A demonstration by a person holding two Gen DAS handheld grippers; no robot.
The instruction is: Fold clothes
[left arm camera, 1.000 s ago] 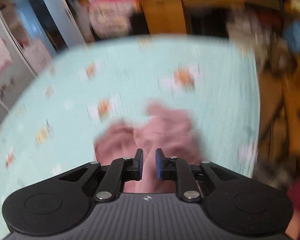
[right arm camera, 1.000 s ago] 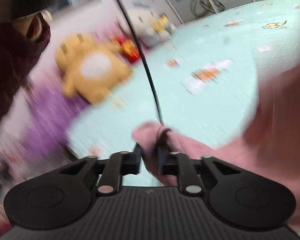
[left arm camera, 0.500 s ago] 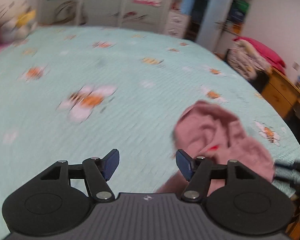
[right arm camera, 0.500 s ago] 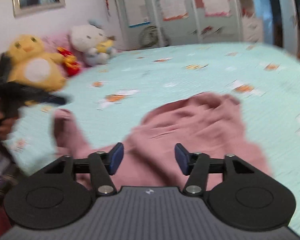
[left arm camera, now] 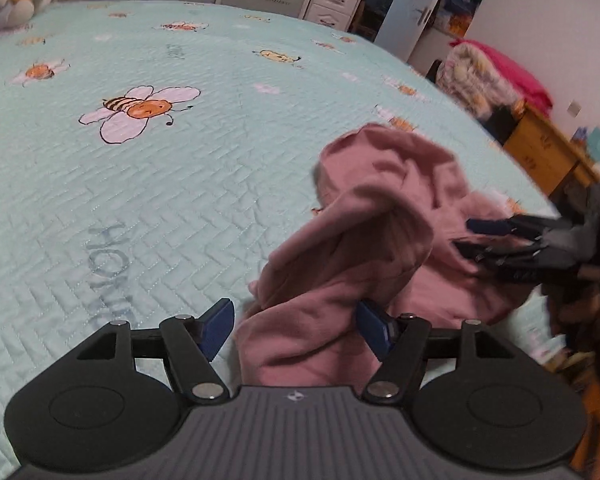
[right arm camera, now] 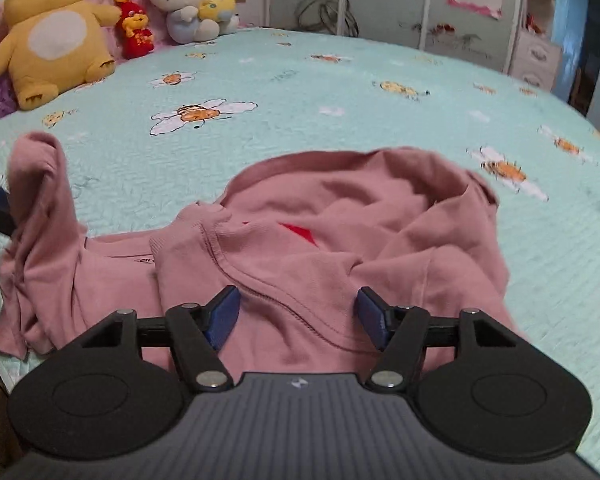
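A crumpled pink sweatshirt [left arm camera: 380, 208] lies on the light-green bee-print bedcover [left arm camera: 140, 200]. My left gripper [left arm camera: 296, 326] stands open over its near end. A raised fold sits between the jaws, and the left pad is clear of the cloth. In the right wrist view the sweatshirt [right arm camera: 340, 220] spreads out with a sleeve standing up at the left. My right gripper [right arm camera: 298, 312] hangs over the ribbed hem with its jaws closing; cloth lies between the pads, which do not press it. The right gripper [left arm camera: 466, 236] also shows at the garment's right side.
Plush toys line the head of the bed: a yellow one [right arm camera: 52, 40], a small red one [right arm camera: 134, 36] and a white cat [right arm camera: 188, 0]. Beyond the bed's right edge stand a wooden desk [left arm camera: 548, 148] and a heap of bedding [left arm camera: 480, 76]. Wardrobe doors [right arm camera: 380, 0] close off the far side.
A second ago both grippers were shut on the pink cloth and held it up. Both have let go and opened, and the sweatshirt now lies crumpled on the bed. Both hands have sunk towards it.
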